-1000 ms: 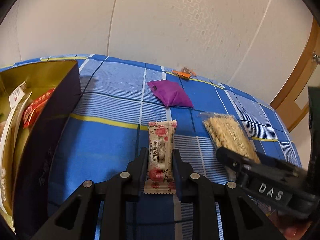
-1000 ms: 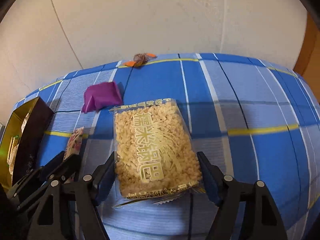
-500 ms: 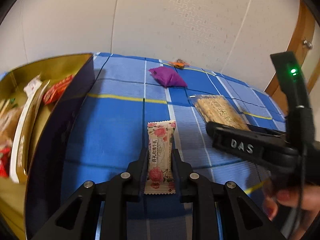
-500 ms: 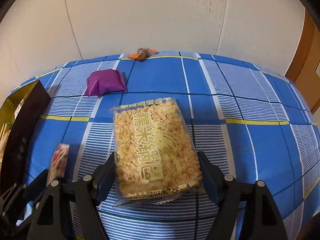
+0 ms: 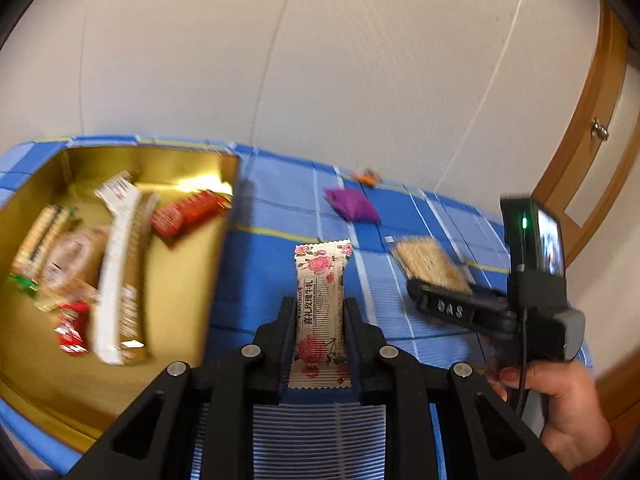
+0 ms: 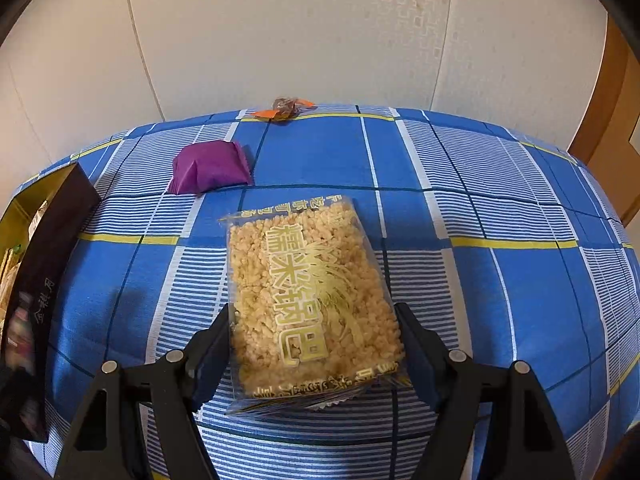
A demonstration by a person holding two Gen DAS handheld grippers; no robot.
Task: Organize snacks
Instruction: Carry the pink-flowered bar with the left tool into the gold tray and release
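At the far left stands the gold-lined box (image 5: 120, 392), dark on the outside, and it already holds a good share of the snacks: a long white-and-gold pack (image 5: 118, 276), a red bar (image 5: 188, 212) against the right wall, a small red sweet (image 5: 72, 332) and a blurred heap of pale packets (image 5: 56, 260) at the left. That much of the sorting looks done.

Just right of the box, the left gripper (image 5: 318, 344) has its jaws closed snugly on the rose bar (image 5: 320, 304), a slim cream wrapper printed with pink roses, gripped across its lower half and held clear of the blue check cloth (image 6: 500, 184). It hangs beside the box wall, not yet over the opening, so I judge this piece to be on its way in.

Further right, the right gripper (image 6: 314, 344) sits low over the rice pack (image 6: 312, 292), a clear bag of puffed rice with gold lettering that lies flat on the cloth. Its jaws stand wide, one on each side of the bag's near end and about touching its edges; whether they press is hard to tell, and the bag is not lifted. A hand (image 5: 560, 408) holds that tool.

Beyond, a purple pouch (image 6: 210, 166) and an orange-wrapped candy (image 6: 284, 108) at the far edge wait untouched. So three pieces remain on the cloth, plus the one in transit.
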